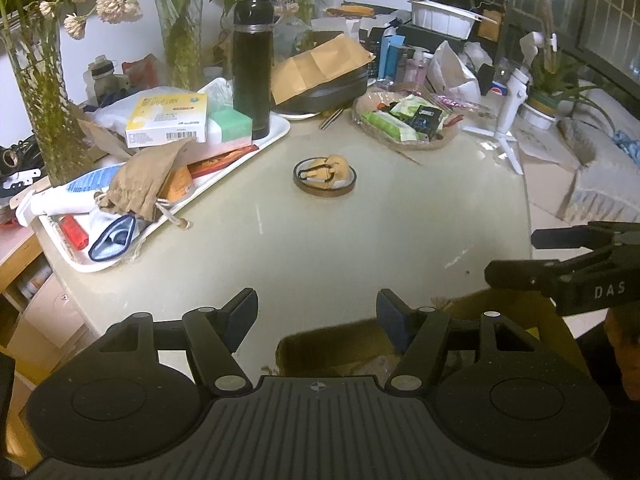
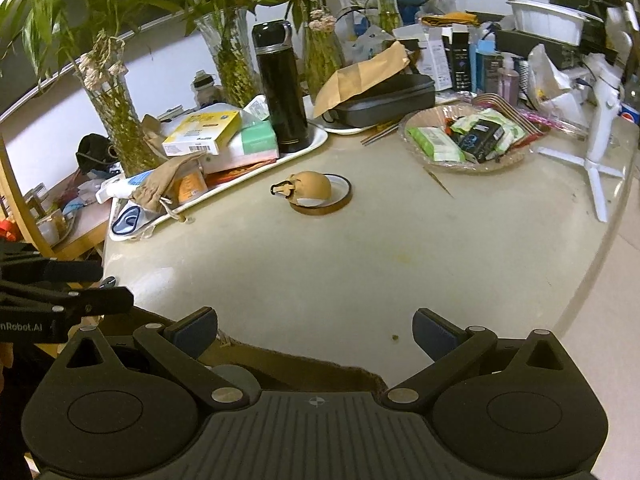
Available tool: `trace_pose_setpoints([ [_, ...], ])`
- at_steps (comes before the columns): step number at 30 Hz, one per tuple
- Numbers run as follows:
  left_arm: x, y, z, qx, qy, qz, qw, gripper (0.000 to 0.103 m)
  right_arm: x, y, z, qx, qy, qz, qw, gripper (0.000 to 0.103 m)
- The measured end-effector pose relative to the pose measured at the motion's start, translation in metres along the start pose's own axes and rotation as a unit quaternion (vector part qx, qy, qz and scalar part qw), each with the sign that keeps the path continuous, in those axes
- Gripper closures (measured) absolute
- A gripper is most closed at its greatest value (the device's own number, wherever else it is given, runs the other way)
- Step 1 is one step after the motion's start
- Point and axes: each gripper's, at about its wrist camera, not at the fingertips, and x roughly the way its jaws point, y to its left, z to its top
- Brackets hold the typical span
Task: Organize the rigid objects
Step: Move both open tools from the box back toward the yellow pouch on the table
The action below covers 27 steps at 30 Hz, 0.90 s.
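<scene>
On the pale bench [image 1: 360, 232], nearly everything is crowded along the far edge, and I go through it by size. The white tray [image 1: 276, 136] at far left is the biggest carrier, its long axis running from near left to far right; it looks stiff and light, but loaded as it is I would not lift it by one rim. Standing upright on its far end, the black flask [image 2: 280, 92] has its long axis vertical and its cap up. I judge it heavy, rigid and slick, so my hold belongs around the mid-body, square across it. Beside it the yellow box [image 1: 168, 120] lies flat on other packets: light card, crushable, best pinched across its short sides.

Alone in the middle of the bench, well apart from both my tools, lies the tape roll [image 2: 322, 196], flat, axis pointing up. A tan egg-shaped piece [image 2: 312, 186] with a black loop rests on its left part, loop end pointing left. Both look light and hard; I would take the egg across its narrow waist, the roll by its wall.

My left tongs [image 1: 318, 312] and right tongs [image 2: 314, 330] hover at the near edge, spread wide, gripping nothing.
</scene>
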Motion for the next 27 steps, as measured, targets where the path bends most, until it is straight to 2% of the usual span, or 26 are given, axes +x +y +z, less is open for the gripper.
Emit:
trace_pose_setpoints([
  [17, 0.022, 0.013, 0.022, 0.009, -0.010, 0.003, 0.9999, 0.038, 0.033, -0.008, 0.028, -0.020, -0.003, 0.022, 1.000, 0.000],
  [27, 0.042, 0.018, 0.033, 0.010, 0.001, -0.004, 0.9999, 0.038, 0.057, -0.015, 0.051, -0.029, -0.005, 0.040, 0.999, 0.000],
])
